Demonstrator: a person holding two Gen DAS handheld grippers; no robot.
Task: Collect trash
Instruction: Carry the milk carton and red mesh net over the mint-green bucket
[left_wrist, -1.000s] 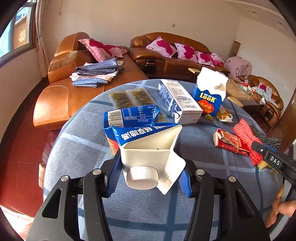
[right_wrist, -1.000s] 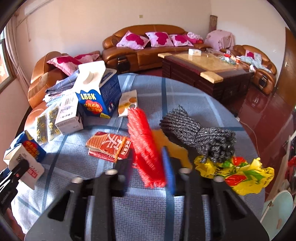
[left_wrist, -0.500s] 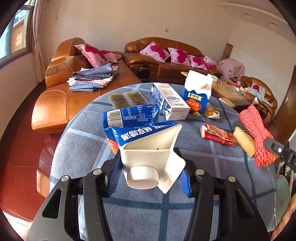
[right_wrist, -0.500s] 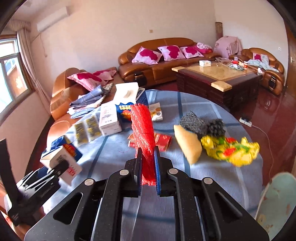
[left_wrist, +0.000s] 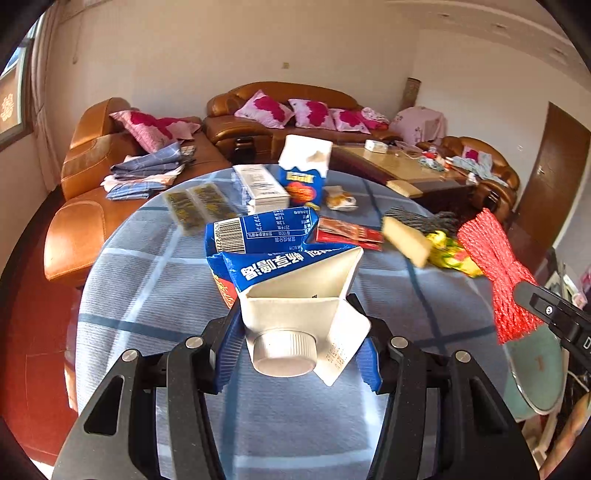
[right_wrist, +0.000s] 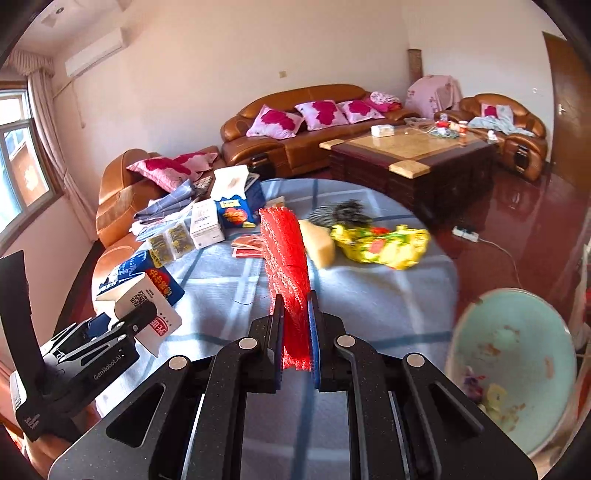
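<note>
My left claw is clamped on a flattened blue-and-white milk carton, the blue pads pressing its white gabled end from both sides just above the screw cap. The carton sticks out forward and up, held in the air over the round surface with its blue checked cloth. The claw points forward and angles downward toward the cloth.

My right claw is squeezed together on a bundle of red mesh netting, which stands up between the fingers and rises toward the middle of the view. In the left wrist view the same netting shows at the right, gripped by the black claw tip and carried off beyond the surface's right edge. This claw also tilts downward, with the left claw and its carton visible to its left.

Still lying on the surface are an upright blue snack box, a white box, two clear packets, a red wrapper, a pale yellow sponge, a grey mesh scrap and a yellow wrapper. A pale green bin stands on the floor, beside the surface to the lower right, with some scraps inside.
</note>
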